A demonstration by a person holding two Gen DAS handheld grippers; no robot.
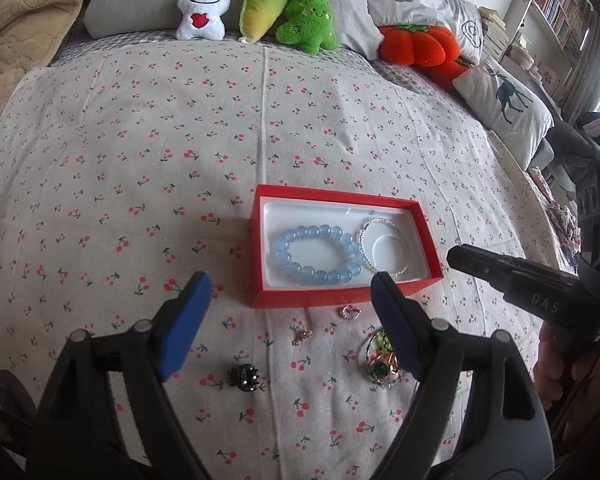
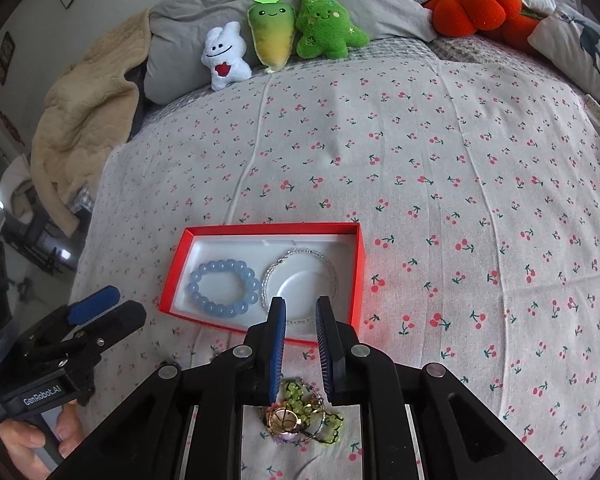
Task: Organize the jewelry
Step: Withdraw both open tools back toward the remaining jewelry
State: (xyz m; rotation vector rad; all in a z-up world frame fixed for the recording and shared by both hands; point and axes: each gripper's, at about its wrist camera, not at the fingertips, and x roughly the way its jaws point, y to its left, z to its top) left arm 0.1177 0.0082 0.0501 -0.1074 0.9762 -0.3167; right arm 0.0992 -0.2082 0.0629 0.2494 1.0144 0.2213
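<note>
The left gripper (image 1: 288,288) is hanging over the bed (image 1: 180,128) with its blue pads spread wide and nothing between them. Beneath it, loose pieces are lying on the cherry-print sheet: a black hair claw (image 1: 242,377), a small gold piece (image 1: 302,335), a pink ring (image 1: 349,312) and a tangled pile of jewelry (image 1: 380,360). The right gripper (image 2: 300,312) is hovering just above that pile, jaws parted narrowly, gripping nothing. Just beyond both grippers, a red box (image 1: 256,240) is sitting open, holding a blue bead bracelet (image 1: 318,256) beside a silver bracelet (image 1: 384,250). Plush toys (image 1: 256,8) are leaning against grey pillows at the far end.
</note>
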